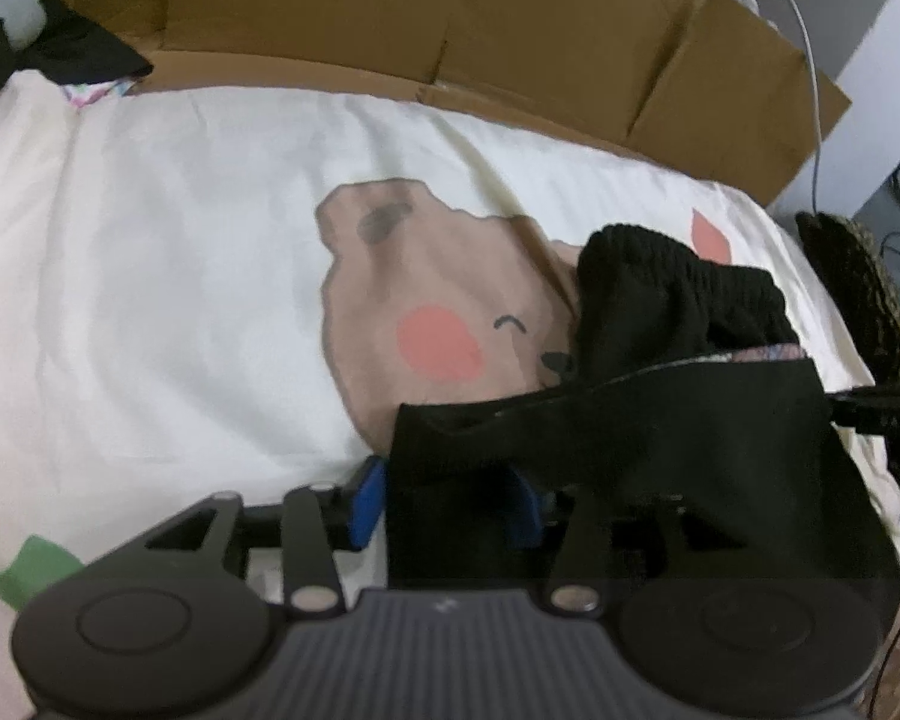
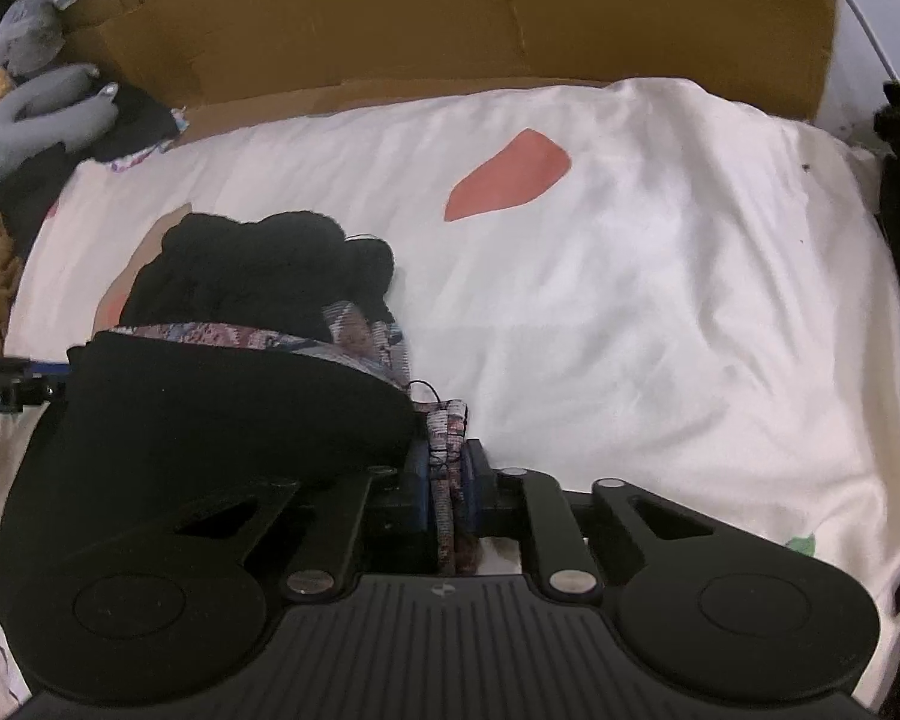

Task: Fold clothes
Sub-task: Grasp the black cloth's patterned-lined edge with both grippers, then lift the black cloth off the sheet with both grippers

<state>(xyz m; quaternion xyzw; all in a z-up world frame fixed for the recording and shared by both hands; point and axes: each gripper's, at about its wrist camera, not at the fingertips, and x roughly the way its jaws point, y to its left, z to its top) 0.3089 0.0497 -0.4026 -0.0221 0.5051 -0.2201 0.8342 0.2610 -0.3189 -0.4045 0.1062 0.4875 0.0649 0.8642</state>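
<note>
One black garment (image 1: 678, 396) strung between two grippers above the white bedsheet (image 1: 180, 276), far end bunched on the sheet. Left gripper (image 1: 444, 510) about half open, blue pads apart, cloth draped loosely between them. Right gripper (image 2: 447, 492) nearly closed, pinching the garment's patterned edge (image 2: 444, 420). One cardboard box (image 2: 390, 18) along the far side.

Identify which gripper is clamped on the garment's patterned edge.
The right gripper: its blue pads pinch the black garment's patterned hem. The left gripper's pads stand apart with black cloth draped between them.
</note>
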